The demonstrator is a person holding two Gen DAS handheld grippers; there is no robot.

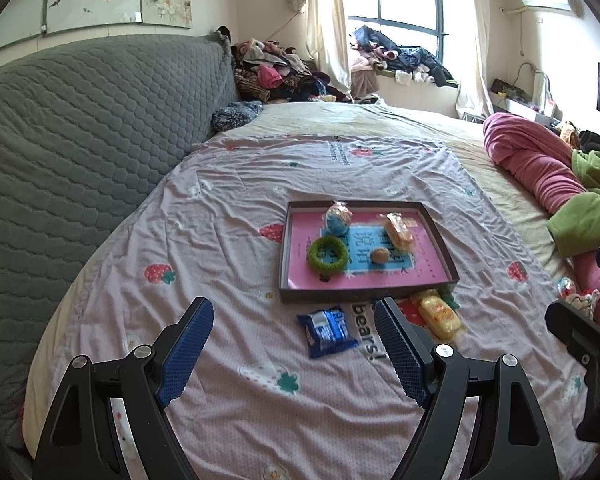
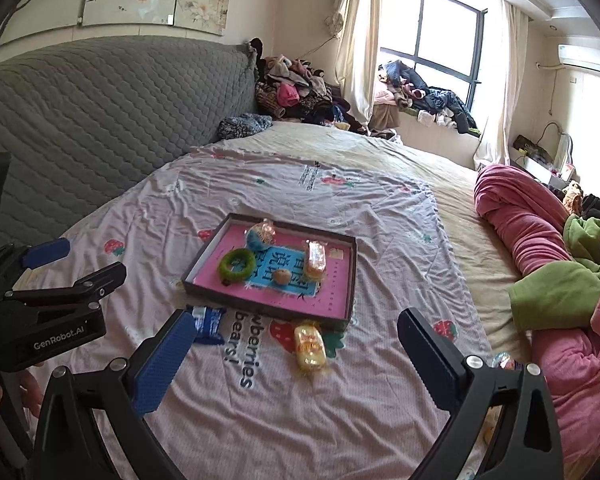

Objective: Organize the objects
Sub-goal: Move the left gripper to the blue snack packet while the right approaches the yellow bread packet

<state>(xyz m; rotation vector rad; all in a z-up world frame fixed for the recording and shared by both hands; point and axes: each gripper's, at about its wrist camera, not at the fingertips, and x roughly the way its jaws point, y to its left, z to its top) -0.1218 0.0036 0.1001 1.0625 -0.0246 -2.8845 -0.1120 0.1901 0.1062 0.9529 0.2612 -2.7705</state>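
Both claws were seen released and empty: the left gripper (image 1: pixel 294 350) over the blue packet (image 1: pixel 327 331), the right gripper (image 2: pixel 300 354) near the yellow snack (image 2: pixel 309 345). Both items lay just before the tray (image 2: pixel 350 276), which already held a green ring (image 2: pixel 238 266) and, seemingly, wrapped sweets. Each should be approached squarely and lifted over the rim. A pink blanket (image 2: pixel 520 216) crowded the right.

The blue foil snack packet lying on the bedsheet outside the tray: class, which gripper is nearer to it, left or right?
Left. The blue foil snack packet lies just ahead between the left gripper fingers; the right gripper has it beside its left fingertip, off to one side.
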